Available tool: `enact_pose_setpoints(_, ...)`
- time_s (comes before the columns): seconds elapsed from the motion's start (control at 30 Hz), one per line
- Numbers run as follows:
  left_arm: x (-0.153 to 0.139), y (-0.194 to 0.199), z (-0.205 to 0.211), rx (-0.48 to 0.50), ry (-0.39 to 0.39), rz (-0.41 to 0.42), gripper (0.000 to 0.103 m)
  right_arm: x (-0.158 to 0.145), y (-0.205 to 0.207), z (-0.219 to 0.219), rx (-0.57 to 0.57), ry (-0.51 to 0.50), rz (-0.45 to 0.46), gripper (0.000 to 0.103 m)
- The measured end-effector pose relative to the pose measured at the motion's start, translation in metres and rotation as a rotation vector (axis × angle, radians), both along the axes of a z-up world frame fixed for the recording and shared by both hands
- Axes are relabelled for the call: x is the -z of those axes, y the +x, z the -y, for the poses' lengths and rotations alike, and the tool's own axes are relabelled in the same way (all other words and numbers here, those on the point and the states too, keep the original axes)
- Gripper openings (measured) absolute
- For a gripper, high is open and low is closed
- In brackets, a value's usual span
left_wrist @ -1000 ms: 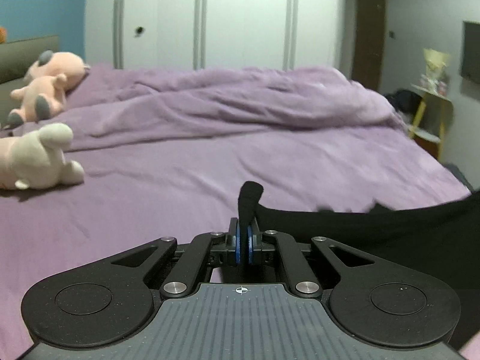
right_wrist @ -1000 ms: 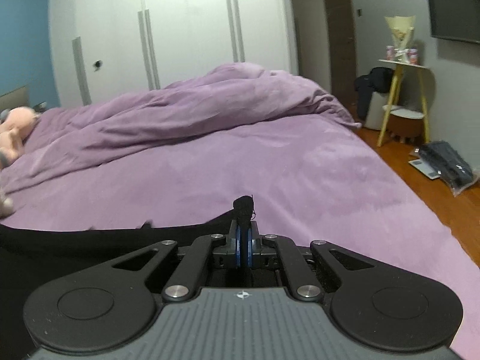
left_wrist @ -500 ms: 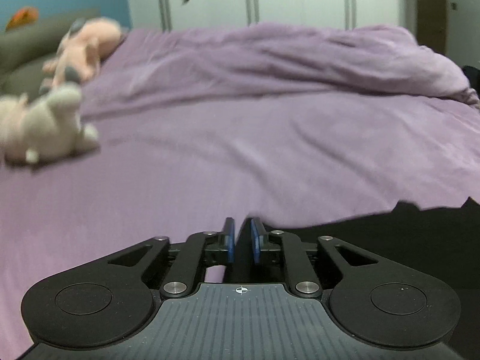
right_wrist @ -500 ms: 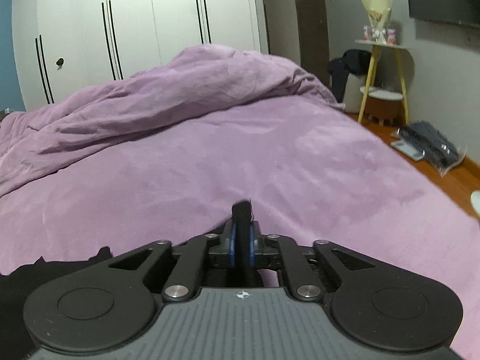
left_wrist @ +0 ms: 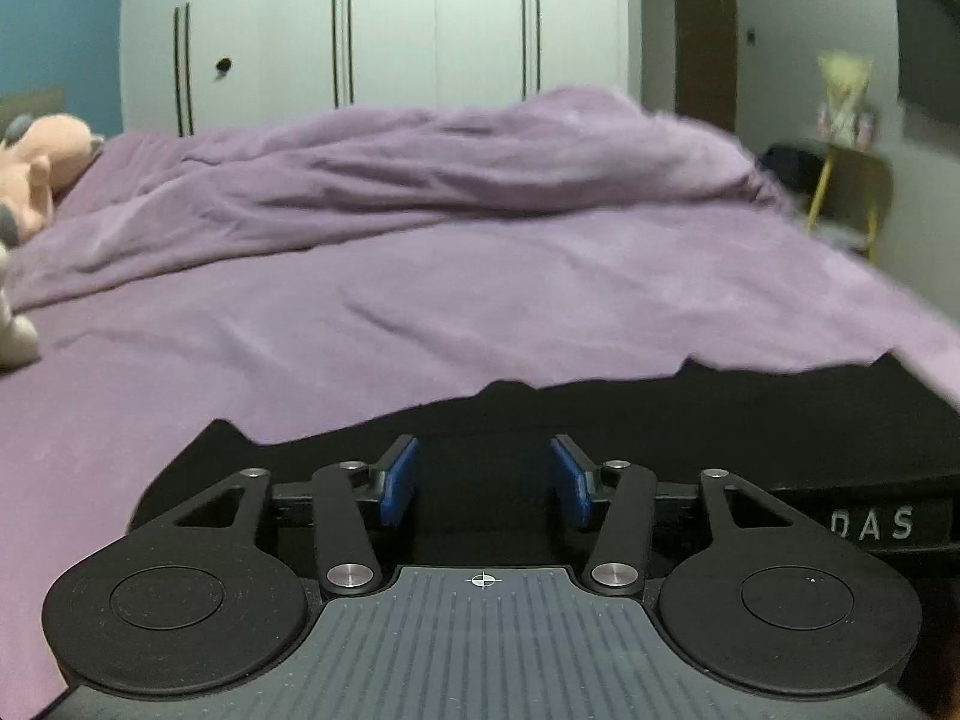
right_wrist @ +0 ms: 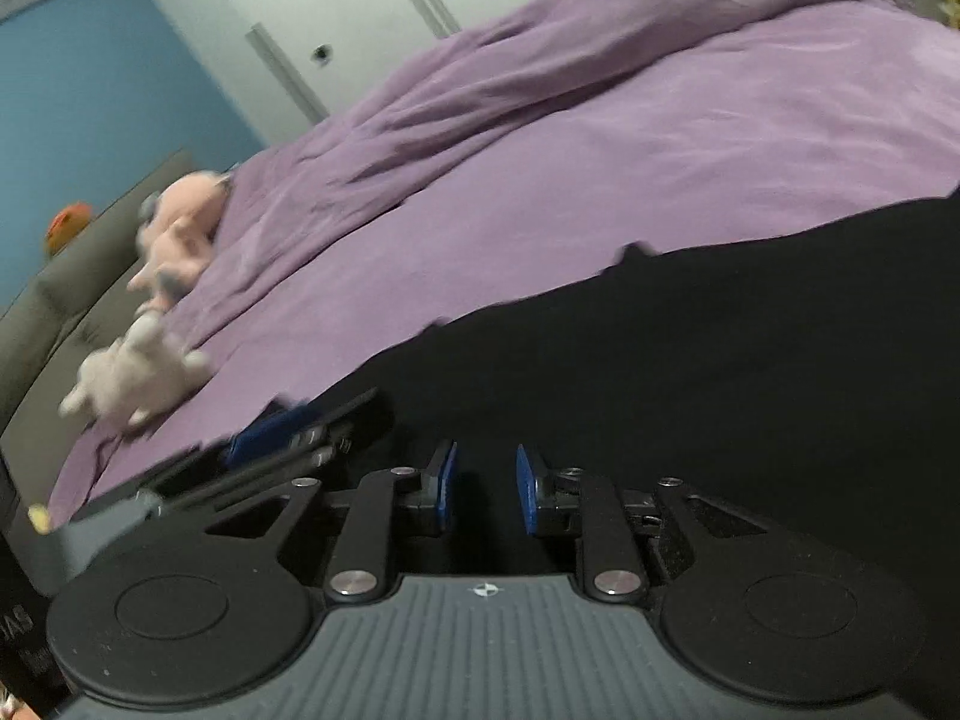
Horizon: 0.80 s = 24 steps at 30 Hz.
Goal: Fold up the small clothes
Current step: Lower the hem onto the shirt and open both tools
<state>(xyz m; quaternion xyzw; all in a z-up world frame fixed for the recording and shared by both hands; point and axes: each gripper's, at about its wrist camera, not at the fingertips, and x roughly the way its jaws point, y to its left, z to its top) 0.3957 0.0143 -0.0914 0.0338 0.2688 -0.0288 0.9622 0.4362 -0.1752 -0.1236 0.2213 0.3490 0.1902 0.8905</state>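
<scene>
Your left gripper [left_wrist: 485, 480] is spreading its jaws: the two blue pads [left_wrist: 399, 480] stand well apart, with only the black garment [left_wrist: 690, 426] seen through the gap, lying under them and not pinched. Nothing is held on that side.

Your right gripper [right_wrist: 485, 487] is also opening, though its gap is narrower. Its blue pads [right_wrist: 447, 483] are clear of each other, and the same dark cloth [right_wrist: 720, 360] lies beneath and ahead of them. You cannot tell from this blurred view whether a fold of fabric still brushes a pad, but the pads do not press on anything.

The black garment is spread flat on the purple bed [left_wrist: 420, 312], at the bed's near edge, right in front of both tools. Its far edge runs ragged across the sheet. In the left view a band with white letters [left_wrist: 873, 525] shows at the right of the garment.

From the right wrist camera you also see your left gripper [right_wrist: 282, 438] lying low at the garment's left side, close to the right one.

Beyond the garment, the bed carries a rumpled purple duvet [left_wrist: 450, 162] toward the far side. A pink plush toy [left_wrist: 30, 174] and a pale plush toy [right_wrist: 132, 384] sit at the bed's left end, well apart from the garment. White wardrobe doors [left_wrist: 384, 24] stand behind the bed.
</scene>
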Motion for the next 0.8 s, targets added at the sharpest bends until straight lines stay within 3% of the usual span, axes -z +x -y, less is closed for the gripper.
enact_pose_setpoints(0.07, 0.011, 0.021, -0.004, -0.071, 0.023, -0.088, 0.055, 0.009, 0.013, 0.029, 0.064, 0.069, -0.013, 0.003)
enact_pose_setpoints(0.1, 0.012, 0.026, -0.009, -0.105, -0.005, -0.111, 0.058, 0.012, 0.017, 0.048, 0.105, 0.091, -0.023, 0.000)
enact_pose_setpoints(0.2, 0.013, 0.032, -0.034, -0.151, -0.125, -0.110, 0.059, 0.014, 0.016, 0.099, 0.210, 0.076, 0.021, 0.000)
enact_pose_setpoints(0.3, 0.015, 0.035, -0.048, -0.171, -0.142, -0.107, 0.059, 0.013, 0.010, 0.127, 0.280, 0.042, 0.062, 0.000)
enact_pose_setpoints(0.4, 0.015, 0.035, -0.052, -0.172, -0.163, -0.109, 0.059, 0.015, 0.012, 0.132, 0.318, 0.055, 0.060, 0.000)
enact_pose_setpoints(0.8, 0.018, 0.043, -0.049, -0.166, -0.154, -0.111, 0.061, -0.001, 0.018, 0.100, 0.329, -0.202, 0.073, 0.000)
